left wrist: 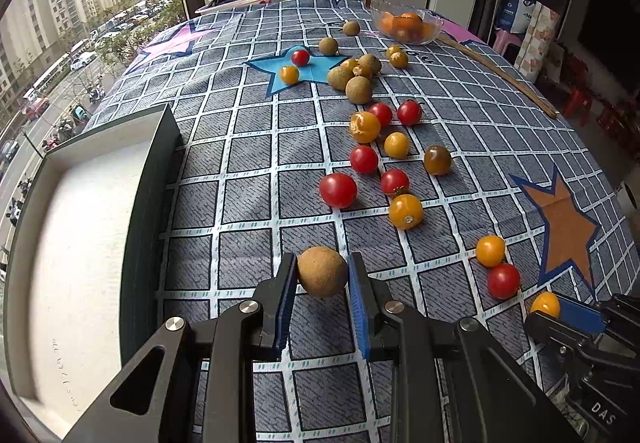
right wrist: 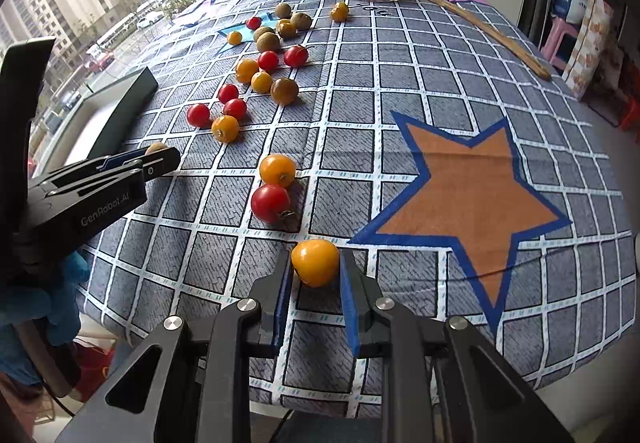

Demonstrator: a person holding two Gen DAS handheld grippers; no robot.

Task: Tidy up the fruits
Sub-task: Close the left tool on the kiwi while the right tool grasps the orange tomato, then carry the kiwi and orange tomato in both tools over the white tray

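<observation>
The left gripper [left wrist: 322, 275] jaws squeeze a brown fruit [left wrist: 322, 271] on the desk [left wrist: 248, 171]. The right gripper [right wrist: 315, 265] jaws squeeze a yellow tomato [right wrist: 315, 262]. Lift both slowly and gently so nothing squashes.

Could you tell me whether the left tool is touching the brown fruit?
Touching: the left wrist view shows both blue pads of the left tool pressed against the brown fruit.
</observation>
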